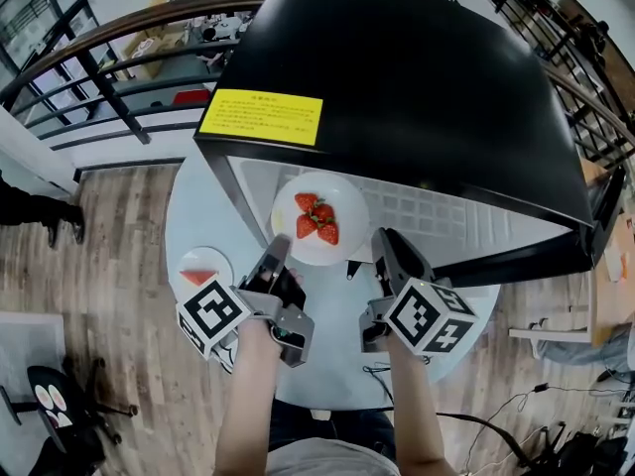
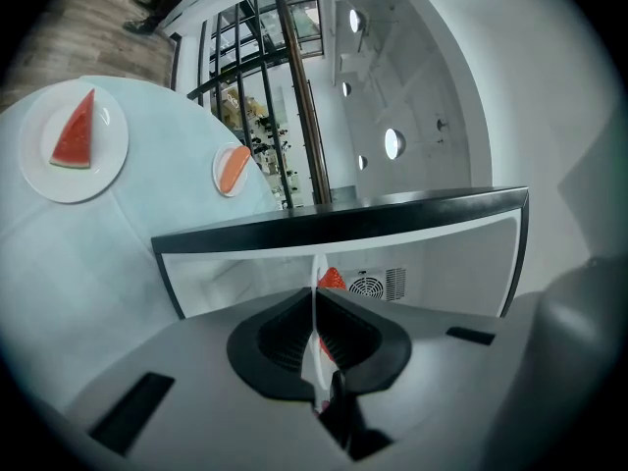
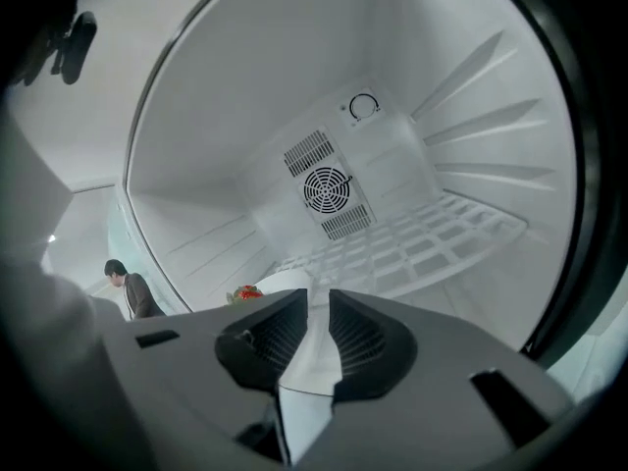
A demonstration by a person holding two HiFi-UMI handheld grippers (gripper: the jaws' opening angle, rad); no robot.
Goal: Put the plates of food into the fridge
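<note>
Forearms [image 1: 248, 405] showed at the bottom edge, over the round table [image 1: 337, 365]. At lower left sat a watermelon plate [image 1: 203, 268]. Beside it, the left gripper [image 1: 280, 249] was clamped on the strawberry plate [image 1: 319, 218], which lay at centre in the open mouth of the black fridge [image 1: 417, 87]. Further right, the right gripper [image 1: 385, 244] had its jaws slightly apart at the rim, not pinching it.

Wood floor [image 1: 119, 266], black railing [image 1: 109, 95]
</note>
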